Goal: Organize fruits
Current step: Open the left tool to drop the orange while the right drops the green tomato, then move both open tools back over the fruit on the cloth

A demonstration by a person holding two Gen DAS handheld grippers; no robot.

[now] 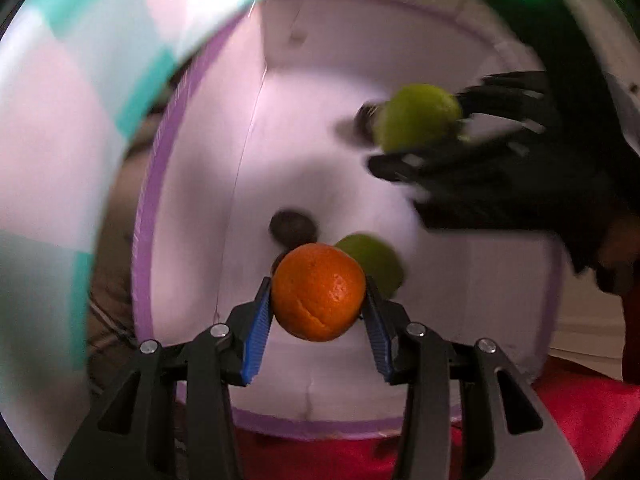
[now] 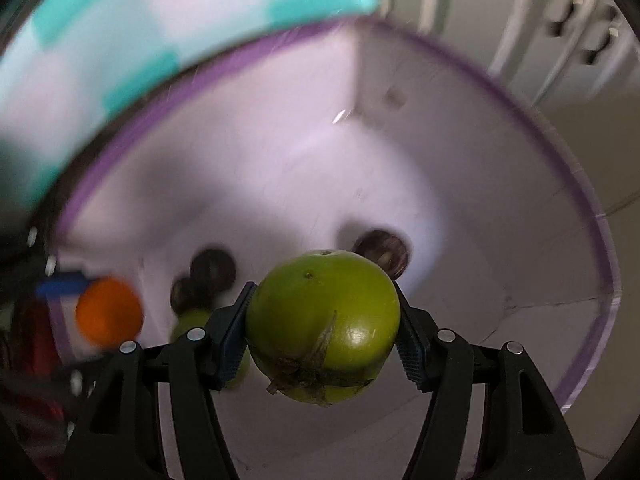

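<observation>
My left gripper [image 1: 319,304] is shut on an orange [image 1: 319,291] and holds it over the near side of a white box with a purple rim [image 1: 146,216]. My right gripper [image 2: 323,320] is shut on a green fruit with a dried calyx [image 2: 323,326] over the same box [image 2: 592,240]; it also shows in the left wrist view [image 1: 418,116], held by the black right gripper [image 1: 472,148]. On the box floor lie another green fruit [image 1: 376,258], and dark round fruits [image 1: 292,227] [image 2: 382,251] [image 2: 212,270]. The orange shows at the left of the right wrist view [image 2: 109,312].
A white and teal checked box [image 1: 52,128] [image 2: 120,52] stands beside the purple-rimmed one. A red cloth [image 1: 580,412] lies under the boxes. White cabinet doors [image 2: 560,40] are behind, at the right.
</observation>
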